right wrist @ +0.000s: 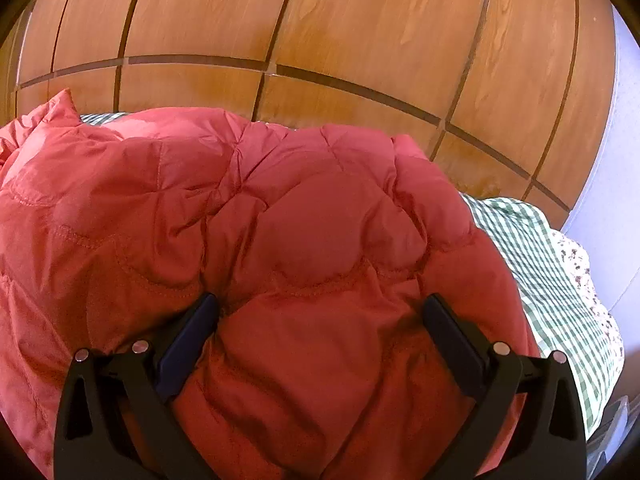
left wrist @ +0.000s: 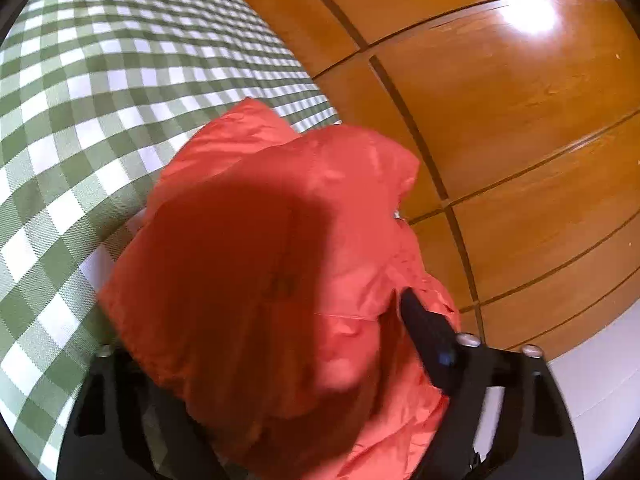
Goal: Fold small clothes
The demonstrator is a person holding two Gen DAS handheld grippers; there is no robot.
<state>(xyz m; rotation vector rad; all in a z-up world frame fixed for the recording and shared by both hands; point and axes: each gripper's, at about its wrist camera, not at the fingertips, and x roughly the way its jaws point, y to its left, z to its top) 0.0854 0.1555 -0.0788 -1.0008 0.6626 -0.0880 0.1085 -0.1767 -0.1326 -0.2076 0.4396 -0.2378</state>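
A puffy red quilted jacket [left wrist: 248, 240] lies bunched on a green-and-white checked cover [left wrist: 80, 120]. In the left wrist view it bulges up between the jaws of my left gripper [left wrist: 272, 308]. The right finger [left wrist: 424, 328] presses into a fold, while the left finger is buried under the fabric. In the right wrist view the jacket [right wrist: 200, 200] fills most of the picture. My right gripper [right wrist: 320, 298] stands open over it, with both fingertips [right wrist: 200, 320] resting on the fabric and a padded mound between them.
A glossy wooden panelled wall [right wrist: 320, 20] rises right behind the jacket, and it shows again as wooden panels [left wrist: 480, 100] in the left wrist view. The checked cover [right wrist: 532, 248] continues to the right, edged by floral fabric [right wrist: 580, 280]. A white wall [left wrist: 600, 380] lies beyond.
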